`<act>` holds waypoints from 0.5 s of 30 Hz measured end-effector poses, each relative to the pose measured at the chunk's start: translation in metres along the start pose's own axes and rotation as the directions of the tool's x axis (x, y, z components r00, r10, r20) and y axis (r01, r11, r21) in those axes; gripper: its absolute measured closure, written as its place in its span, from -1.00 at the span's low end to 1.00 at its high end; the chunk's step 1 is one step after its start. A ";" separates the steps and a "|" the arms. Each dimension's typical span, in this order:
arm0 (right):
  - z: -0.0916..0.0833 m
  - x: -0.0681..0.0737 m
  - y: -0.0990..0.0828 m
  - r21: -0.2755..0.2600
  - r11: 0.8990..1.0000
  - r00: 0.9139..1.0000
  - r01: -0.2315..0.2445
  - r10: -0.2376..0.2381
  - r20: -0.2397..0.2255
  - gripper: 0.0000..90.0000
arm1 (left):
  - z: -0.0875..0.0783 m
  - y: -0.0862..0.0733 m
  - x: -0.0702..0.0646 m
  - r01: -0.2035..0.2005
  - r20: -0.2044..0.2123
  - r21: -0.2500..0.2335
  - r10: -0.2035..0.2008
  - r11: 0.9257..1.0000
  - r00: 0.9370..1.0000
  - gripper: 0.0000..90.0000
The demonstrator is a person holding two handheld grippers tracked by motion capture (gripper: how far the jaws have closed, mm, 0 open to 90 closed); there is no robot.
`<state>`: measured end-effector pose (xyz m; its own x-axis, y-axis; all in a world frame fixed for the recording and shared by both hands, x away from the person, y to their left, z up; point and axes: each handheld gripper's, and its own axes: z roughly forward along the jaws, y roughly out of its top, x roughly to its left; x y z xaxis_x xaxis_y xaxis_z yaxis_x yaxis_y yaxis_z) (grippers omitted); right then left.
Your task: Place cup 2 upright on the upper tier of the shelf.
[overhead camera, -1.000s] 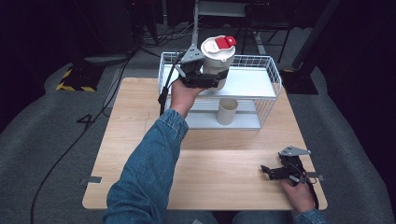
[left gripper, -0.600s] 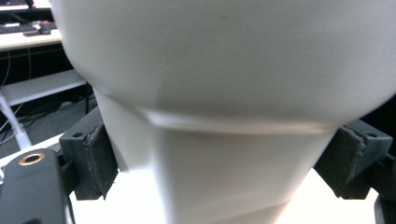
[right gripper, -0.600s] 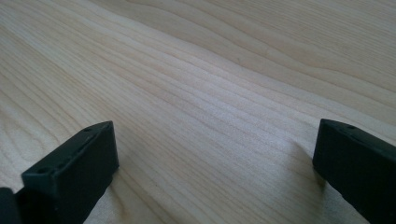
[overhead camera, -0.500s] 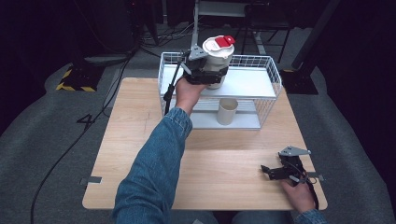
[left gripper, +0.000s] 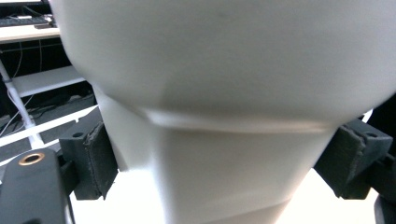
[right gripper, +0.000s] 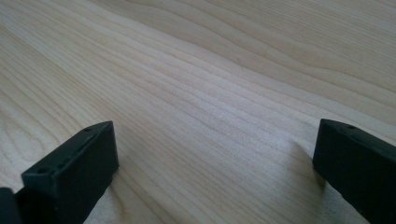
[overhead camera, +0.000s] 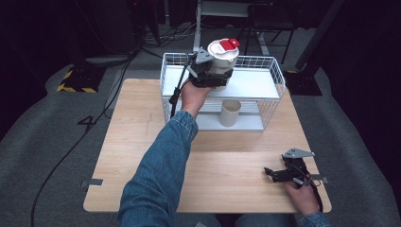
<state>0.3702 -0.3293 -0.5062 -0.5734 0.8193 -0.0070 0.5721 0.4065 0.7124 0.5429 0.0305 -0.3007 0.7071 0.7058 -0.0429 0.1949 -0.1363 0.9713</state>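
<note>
High view: "4" (overhead camera: 88,124) on floor, left.

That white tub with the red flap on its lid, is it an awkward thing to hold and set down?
Probably a bit. The white tub widens above where the left tool's pads clamp it, so it looks top-heavy and might tip. Its smooth, tapering wall could slip. It seems rigid, showing no dent at the pads.
</note>
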 end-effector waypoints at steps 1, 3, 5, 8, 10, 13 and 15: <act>0.000 0.000 0.000 0.000 1.000 1.000 0.000 0.000 0.000 -1.00 | 0.000 0.000 0.000 0.000 0.000 0.000 0.000 1.000 1.000 -0.69; 0.000 0.000 0.000 0.000 1.000 1.000 -0.001 0.001 0.000 -1.00 | 0.000 0.000 0.001 0.010 0.003 0.003 -0.010 1.000 1.000 -0.69; 0.000 0.000 0.000 0.001 1.000 1.000 -0.001 0.001 0.000 -1.00 | 0.000 0.000 0.002 0.011 0.004 0.004 -0.011 1.000 1.000 -0.69; 0.000 0.000 0.000 0.001 1.000 1.000 -0.001 0.001 0.000 -1.00 | -0.001 0.000 0.001 0.010 0.001 0.009 -0.010 1.000 1.000 -0.69; 0.000 0.000 0.000 0.001 1.000 1.000 -0.001 0.001 0.000 -1.00 | -0.001 0.000 0.001 0.012 -0.002 0.012 -0.012 1.000 1.000 -0.69; 0.000 0.000 0.000 0.001 1.000 1.000 -0.002 0.002 -0.001 -1.00 | -0.001 0.001 0.000 0.006 -0.007 0.020 -0.006 1.000 1.000 -0.69; 0.000 0.000 0.000 0.001 1.000 1.000 -0.002 0.002 0.000 -1.00 | -0.002 0.001 0.000 0.011 -0.008 0.022 -0.011 1.000 1.000 -0.69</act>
<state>0.3701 -0.3292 -0.5062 -0.5726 0.8198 -0.0054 0.5738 0.4054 0.7116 0.5422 0.0316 -0.2990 0.6994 0.7129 -0.0513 0.2177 -0.1441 0.9653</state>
